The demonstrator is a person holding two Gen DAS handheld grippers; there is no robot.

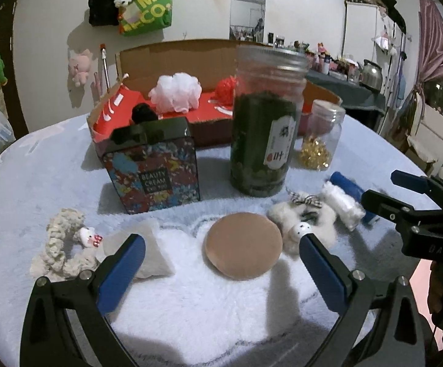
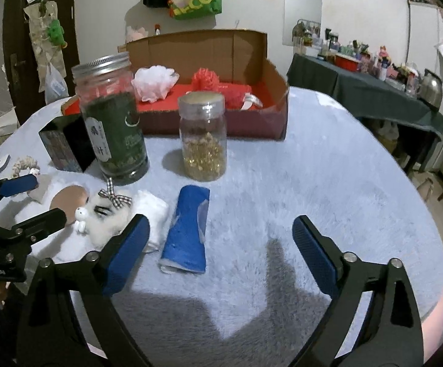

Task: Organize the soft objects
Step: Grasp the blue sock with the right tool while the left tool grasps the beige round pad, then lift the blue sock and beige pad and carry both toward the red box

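Note:
My left gripper (image 1: 221, 260) is open and empty, its jaws either side of a round tan powder puff (image 1: 243, 245) on the fluffy cloth. A grey pad (image 1: 148, 250) and a knitted scrunchie (image 1: 64, 244) lie left of it. A white fluffy clip with a bow (image 1: 305, 223), a white roll (image 1: 342, 203) and a blue roll (image 2: 187, 232) lie to the right. My right gripper (image 2: 221, 244) is open and empty, just right of the blue roll. A white pouf (image 1: 175, 91) and a red pouf (image 1: 226, 90) sit in the cardboard box (image 2: 270, 122).
A tall jar of green leaves (image 1: 259, 128), a small jar of gold bits (image 2: 203, 140) and a patterned beauty cream box (image 1: 152, 168) stand between the soft items and the cardboard box. The round table's edge (image 2: 420, 214) curves on the right.

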